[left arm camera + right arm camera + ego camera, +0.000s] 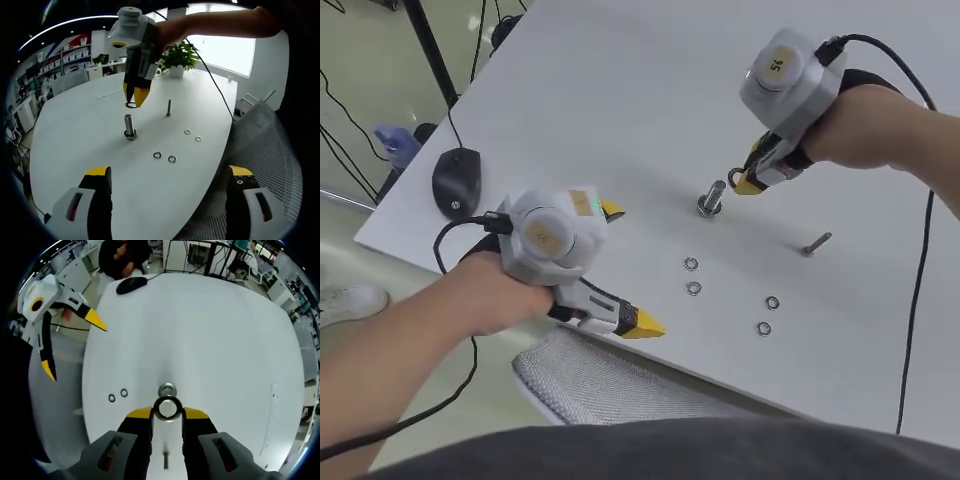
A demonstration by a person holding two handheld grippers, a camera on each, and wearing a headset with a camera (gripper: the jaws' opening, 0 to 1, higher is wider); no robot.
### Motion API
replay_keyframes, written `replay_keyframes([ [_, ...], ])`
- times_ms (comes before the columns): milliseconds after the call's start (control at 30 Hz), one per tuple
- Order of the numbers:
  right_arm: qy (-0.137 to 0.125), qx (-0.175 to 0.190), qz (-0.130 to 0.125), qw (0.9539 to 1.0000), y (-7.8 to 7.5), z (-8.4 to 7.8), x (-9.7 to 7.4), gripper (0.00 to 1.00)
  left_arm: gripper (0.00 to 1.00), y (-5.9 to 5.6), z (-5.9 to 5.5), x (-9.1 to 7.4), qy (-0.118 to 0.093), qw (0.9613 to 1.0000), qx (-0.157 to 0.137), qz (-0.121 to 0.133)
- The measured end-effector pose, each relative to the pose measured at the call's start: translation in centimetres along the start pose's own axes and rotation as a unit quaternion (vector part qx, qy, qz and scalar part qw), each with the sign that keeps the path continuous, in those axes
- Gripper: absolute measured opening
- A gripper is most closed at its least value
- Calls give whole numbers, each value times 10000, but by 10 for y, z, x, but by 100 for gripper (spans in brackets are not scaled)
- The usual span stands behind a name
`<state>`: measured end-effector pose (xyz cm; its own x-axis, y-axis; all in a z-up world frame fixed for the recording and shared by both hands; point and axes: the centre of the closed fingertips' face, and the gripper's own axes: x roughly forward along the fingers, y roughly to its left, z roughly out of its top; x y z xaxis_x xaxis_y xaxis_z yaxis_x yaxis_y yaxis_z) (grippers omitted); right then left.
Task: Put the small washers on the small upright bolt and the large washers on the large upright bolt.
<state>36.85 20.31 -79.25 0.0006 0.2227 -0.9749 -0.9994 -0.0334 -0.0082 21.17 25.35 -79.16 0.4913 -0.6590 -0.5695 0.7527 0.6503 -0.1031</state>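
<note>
Washer (pixel 167 408) in right fingers (pixel 139 413), near bolt (pixel 167 389)

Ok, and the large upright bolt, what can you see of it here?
The large upright bolt is silver metal: a thick shaft rising from a wider base that sits on the white table. In the head view it stands left of the thinner small bolt, with small washers nearer the person. The right gripper holds a large washer close above its top, seemingly not touching, not yet over it. Whether washers already lie at its base I cannot tell.
</note>
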Motion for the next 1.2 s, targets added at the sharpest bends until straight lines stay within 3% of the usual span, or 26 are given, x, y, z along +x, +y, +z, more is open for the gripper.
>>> replay_keyframes([
  [400, 144, -95, 87, 9998, 0, 10, 16, 22, 94, 4, -8, -1, 92, 10000, 7, 2],
  [1200, 444, -154, 102, 9988, 1, -1, 51, 22, 92, 3, -6, -3, 50, 10000, -75, 23],
])
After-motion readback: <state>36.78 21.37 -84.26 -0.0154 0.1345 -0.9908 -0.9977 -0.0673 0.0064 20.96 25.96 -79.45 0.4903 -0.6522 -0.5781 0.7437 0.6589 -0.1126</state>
